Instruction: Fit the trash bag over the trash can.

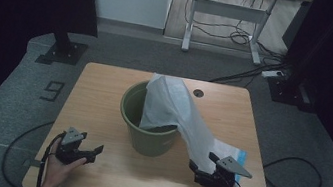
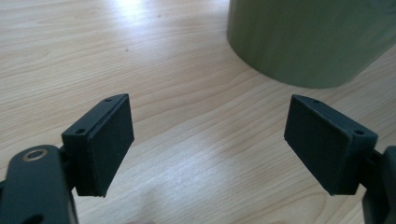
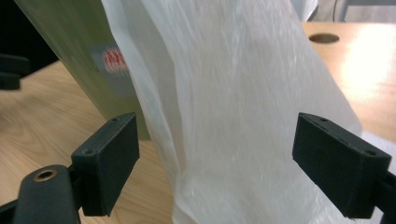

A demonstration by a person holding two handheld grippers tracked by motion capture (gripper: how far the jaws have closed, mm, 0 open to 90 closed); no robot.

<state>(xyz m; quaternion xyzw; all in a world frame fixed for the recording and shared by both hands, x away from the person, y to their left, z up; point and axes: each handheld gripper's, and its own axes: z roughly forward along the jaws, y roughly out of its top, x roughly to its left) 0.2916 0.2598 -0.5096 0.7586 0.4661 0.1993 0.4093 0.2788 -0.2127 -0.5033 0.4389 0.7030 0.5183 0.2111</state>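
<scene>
Showing unreadable red label (image 3: 113,59) on bin (image 1: 147,141)

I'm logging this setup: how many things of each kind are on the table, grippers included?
Green bin: 1
White plastic bag, draped from the bin's rim down to the table: 1
Grippers: 2, the left gripper and the right gripper, both open
Total: 4

The white bag (image 1: 179,113) drapes over the green bin (image 1: 147,141), hiding the bin's right rim and part of its inside at the centre of the high view. In the right gripper view the bag (image 3: 233,116) runs off the top and bottom edges, and a small red label (image 3: 113,59) on the bin (image 3: 70,51), upper left, is too blurred to read. In the left gripper view the bin (image 2: 308,42) is cut off at the upper right.
</scene>
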